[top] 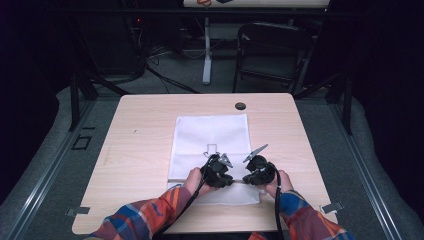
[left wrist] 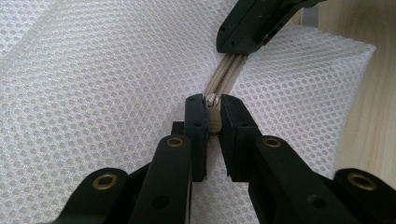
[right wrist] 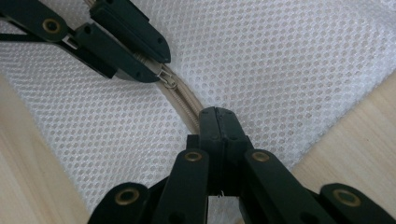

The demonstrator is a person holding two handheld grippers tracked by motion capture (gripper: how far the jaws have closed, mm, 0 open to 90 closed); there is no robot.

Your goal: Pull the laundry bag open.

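Note:
A white mesh bag (top: 210, 132) lies flat on the wooden table (top: 140, 145), with a beige zipper (left wrist: 229, 70) running along its near end. My left gripper (left wrist: 212, 106) is shut on the zipper's slider (left wrist: 213, 100), its pads pinching it from both sides. My right gripper (right wrist: 215, 115) is shut on the zipper tape (right wrist: 186, 106) a short way along from the slider (right wrist: 166, 78). In the high view the left gripper (top: 220, 172) and the right gripper (top: 257, 172) face each other over the bag's near end, close together.
A black grommet (top: 240, 106) sits in the tabletop near the far edge. Beyond the table stand a dark folding chair (top: 270, 50) and a white desk leg (top: 206, 50). Bare wood lies to the left and right of the bag.

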